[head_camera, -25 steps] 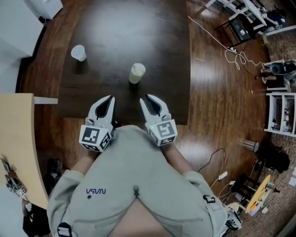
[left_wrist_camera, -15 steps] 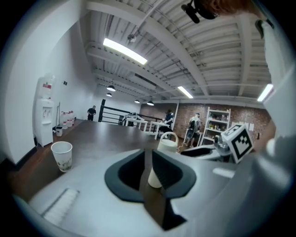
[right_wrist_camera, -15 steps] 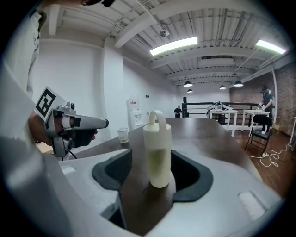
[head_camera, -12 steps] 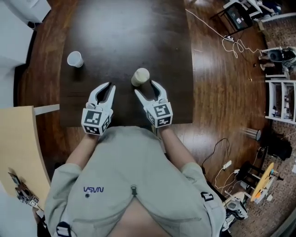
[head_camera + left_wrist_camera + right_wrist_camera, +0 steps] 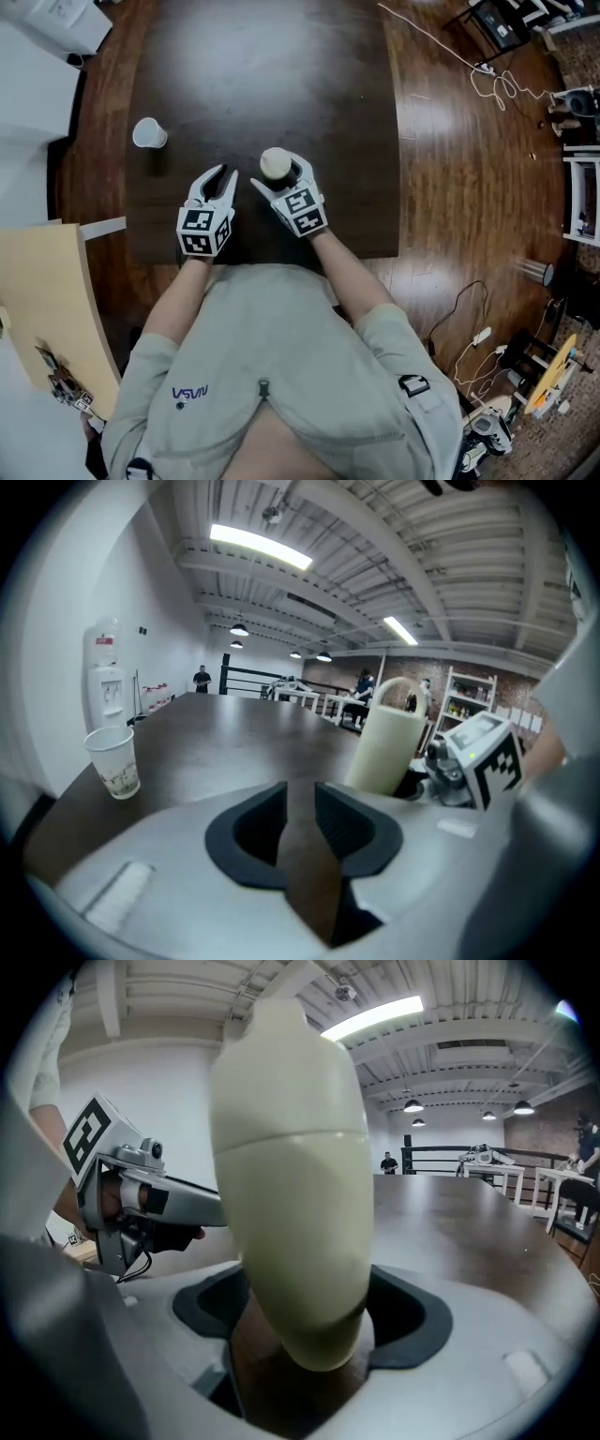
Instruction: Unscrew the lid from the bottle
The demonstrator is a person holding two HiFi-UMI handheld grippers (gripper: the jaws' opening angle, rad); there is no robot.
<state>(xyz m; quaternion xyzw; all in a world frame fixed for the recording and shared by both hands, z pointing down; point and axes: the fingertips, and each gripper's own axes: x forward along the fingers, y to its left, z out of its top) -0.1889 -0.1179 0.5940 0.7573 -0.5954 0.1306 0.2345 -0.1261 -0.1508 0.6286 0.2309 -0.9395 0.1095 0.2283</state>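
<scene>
Bottle (image 5: 275, 164) upright near table's (image 5: 281, 75) near edge, midway along. Right gripper (image 5: 281, 178): jaws just opened wide, straddling bottle, unclamped; likely to steady it. Left gripper (image 5: 220, 178): jaws just parted slightly, empty, beside bottle; probably for lid (image 5: 281, 1063).

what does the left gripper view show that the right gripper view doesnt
Only left: the paper cup and the left gripper's narrow jaw gap, just opening, nothing in it. Only right: the right gripper's jaws, just opened wide, standing either side of the bottle. Both: the bottle, the dark table, and the other gripper's marker cube.
</scene>
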